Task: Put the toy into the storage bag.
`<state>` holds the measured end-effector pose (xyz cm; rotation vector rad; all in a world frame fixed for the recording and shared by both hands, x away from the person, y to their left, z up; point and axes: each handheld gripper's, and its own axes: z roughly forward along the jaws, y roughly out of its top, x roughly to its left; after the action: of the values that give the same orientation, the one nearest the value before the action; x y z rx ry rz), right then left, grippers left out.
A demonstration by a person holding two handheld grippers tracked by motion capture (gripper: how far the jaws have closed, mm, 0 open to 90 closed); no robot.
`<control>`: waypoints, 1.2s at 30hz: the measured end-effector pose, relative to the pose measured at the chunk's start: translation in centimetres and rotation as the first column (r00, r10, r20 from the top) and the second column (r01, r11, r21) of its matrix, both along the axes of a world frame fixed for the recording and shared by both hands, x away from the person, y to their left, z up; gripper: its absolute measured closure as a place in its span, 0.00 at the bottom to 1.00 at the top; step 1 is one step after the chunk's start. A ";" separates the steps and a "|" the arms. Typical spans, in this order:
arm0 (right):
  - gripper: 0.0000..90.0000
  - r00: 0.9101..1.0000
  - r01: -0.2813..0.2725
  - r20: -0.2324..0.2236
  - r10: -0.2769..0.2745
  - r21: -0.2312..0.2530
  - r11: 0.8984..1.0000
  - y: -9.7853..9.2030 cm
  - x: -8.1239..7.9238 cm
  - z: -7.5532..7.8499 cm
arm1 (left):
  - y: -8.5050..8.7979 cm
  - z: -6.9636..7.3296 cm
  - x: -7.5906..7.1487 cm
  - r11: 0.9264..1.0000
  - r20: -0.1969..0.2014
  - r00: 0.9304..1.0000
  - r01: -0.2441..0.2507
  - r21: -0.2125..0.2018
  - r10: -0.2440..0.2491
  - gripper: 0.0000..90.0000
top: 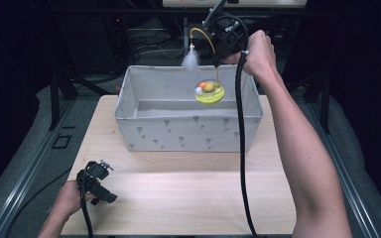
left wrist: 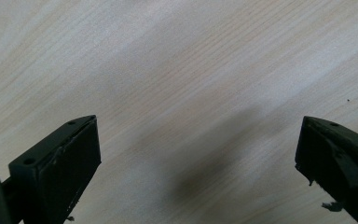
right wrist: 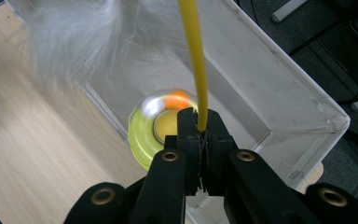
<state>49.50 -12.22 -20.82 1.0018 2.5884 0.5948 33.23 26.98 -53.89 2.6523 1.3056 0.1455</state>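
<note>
I'm pinching the cat toy by its yellow wand in the right gripper; light, springy, swinging. Left gripper idling wide open.

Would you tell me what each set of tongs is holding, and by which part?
The right tongs pinch the yellow cat toy by its thin yellow wand. The left tongs hold nothing.
</note>
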 end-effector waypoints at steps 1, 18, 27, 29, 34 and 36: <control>0.98 1.000 0.005 0.001 -0.005 0.001 1.000 -0.1 0.2 -0.1 | 0.0 0.0 0.0 1.000 -0.001 1.000 0.001 -0.001 -0.001 0.00; 0.98 0.998 0.065 0.006 -0.065 0.012 0.998 -1.0 2.5 -2.1 | -0.2 -0.2 0.0 1.000 -0.010 1.000 0.005 0.016 -0.005 0.00; 0.98 0.996 0.091 -0.002 -0.091 0.001 0.996 -2.0 3.2 -3.7 | -0.2 -0.1 0.0 1.000 -0.007 1.000 0.012 0.014 -0.012 0.00; 0.98 0.995 0.096 -0.002 -0.096 0.002 0.995 -2.2 3.3 -4.1 | -0.2 -0.2 0.0 1.000 -0.008 1.000 0.010 0.014 -0.010 0.00; 0.98 0.994 0.108 -0.011 -0.108 -0.002 0.994 -2.9 3.5 -4.9 | -0.2 -0.2 0.0 1.000 -0.006 1.000 0.010 0.015 -0.010 0.00; 0.98 0.994 0.110 -0.015 -0.110 0.004 0.994 -3.2 3.5 -5.2 | -0.2 -0.1 0.0 1.000 -0.005 1.000 0.009 0.012 -0.009 0.00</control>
<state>53.02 -15.44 -25.99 1.1457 2.5258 0.5683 33.22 26.77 -54.03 2.6701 1.2980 0.1455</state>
